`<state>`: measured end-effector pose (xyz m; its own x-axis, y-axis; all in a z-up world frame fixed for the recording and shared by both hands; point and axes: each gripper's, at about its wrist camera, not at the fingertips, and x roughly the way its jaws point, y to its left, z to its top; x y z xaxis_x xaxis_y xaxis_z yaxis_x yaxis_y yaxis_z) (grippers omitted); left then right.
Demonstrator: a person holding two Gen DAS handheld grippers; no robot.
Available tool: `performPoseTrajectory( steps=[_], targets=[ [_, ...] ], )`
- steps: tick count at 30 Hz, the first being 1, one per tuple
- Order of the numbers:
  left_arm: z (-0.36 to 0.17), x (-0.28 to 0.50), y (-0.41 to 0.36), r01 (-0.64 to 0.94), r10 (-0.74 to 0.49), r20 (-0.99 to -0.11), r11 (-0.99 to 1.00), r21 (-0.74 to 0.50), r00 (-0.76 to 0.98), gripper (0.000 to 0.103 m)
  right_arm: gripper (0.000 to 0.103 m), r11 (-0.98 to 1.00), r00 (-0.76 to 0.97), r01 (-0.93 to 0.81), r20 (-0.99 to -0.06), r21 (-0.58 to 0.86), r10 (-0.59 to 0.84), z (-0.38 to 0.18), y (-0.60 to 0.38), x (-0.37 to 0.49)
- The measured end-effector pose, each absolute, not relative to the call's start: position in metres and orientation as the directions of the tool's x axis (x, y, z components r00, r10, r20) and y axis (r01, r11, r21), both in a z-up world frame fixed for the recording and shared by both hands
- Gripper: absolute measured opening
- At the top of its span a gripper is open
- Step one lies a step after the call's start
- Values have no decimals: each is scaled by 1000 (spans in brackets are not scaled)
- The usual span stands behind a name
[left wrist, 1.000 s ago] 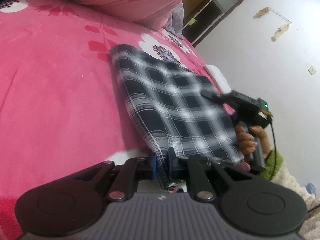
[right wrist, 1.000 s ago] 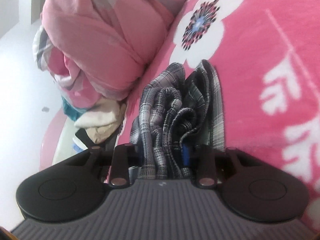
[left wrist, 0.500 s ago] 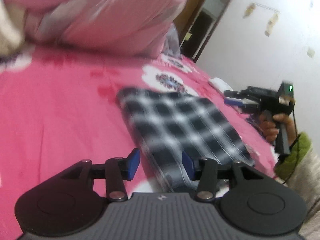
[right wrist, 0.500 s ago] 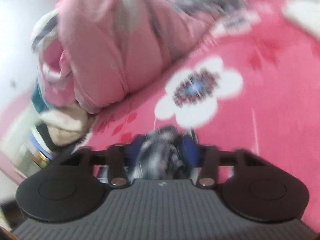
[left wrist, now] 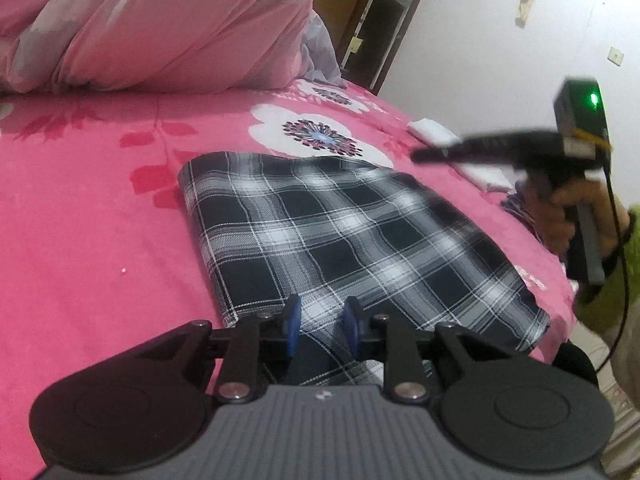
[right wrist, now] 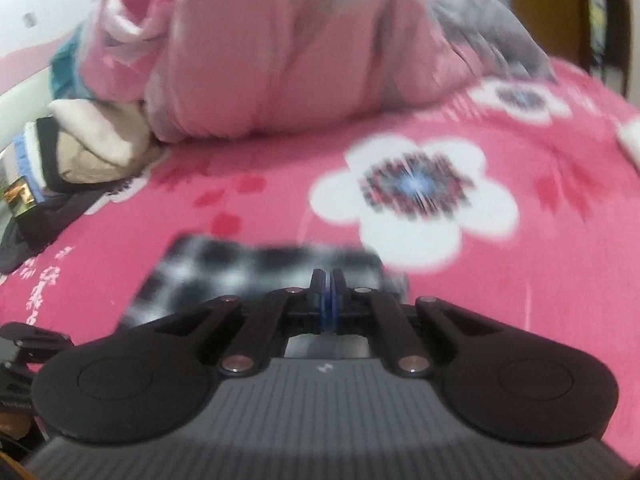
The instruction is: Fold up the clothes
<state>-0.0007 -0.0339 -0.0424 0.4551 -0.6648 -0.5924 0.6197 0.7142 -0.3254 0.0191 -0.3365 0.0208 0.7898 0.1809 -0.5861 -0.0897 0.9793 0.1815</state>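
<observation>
Left wrist: left gripper parted over folded plaid cloth, right wrist: right gripper closed, empty.

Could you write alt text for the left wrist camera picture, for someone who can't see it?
A folded black-and-white plaid garment lies flat on a pink floral bedspread, with the open left tool just above its near edge, holding nothing. To the right, a hand holds the right tool in the air; a pink quilt is heaped behind.
</observation>
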Motion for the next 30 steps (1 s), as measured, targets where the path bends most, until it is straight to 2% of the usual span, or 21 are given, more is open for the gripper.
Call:
performPoseTrajectory(
  steps=[3,5,6,8,10,14,19,22,24,26,30],
  targets=[
    [-46,1,-34,615,-668,-589,714,-334,455,23,2,971,755,-101,-619,216,216,8,-341,53],
    [-48,0,-34,621,-671,-583,711,-330,458,23,0,984,688,-32,-710,176,149,-25,-353,78],
    [-48,0,-33,624,-673,-581,709,-330,457,23,0,981,679,-3,-720,193,144,-33,-361,79],
    [-48,0,-30,628,-677,-578,704,-330,456,24,0,944,697,58,-690,326,196,-27,-380,74],
    [-48,1,-26,630,-689,-571,695,-346,447,25,4,957,720,43,-673,286,169,-7,-373,67],
    [-50,0,-22,623,-703,-555,688,-372,445,26,4,956,691,-112,-670,272,271,26,-331,77],
    [-52,-2,-19,626,-716,-537,678,-385,445,29,2,975,533,-72,-817,212,217,-9,-287,134],
    [-53,-3,-17,630,-724,-527,672,-390,445,29,5,985,534,63,-839,161,103,-6,-283,147],
    [-54,-4,-15,633,-729,-520,667,-393,445,29,5,974,541,-6,-818,227,194,11,-269,140],
    [-55,-4,-12,628,-737,-514,661,-411,440,29,5,970,525,-87,-817,227,238,25,-247,131],
    [-55,-5,-11,616,-735,-513,666,-421,444,29,5,949,459,-164,-830,270,316,19,-213,147]
  ],
)
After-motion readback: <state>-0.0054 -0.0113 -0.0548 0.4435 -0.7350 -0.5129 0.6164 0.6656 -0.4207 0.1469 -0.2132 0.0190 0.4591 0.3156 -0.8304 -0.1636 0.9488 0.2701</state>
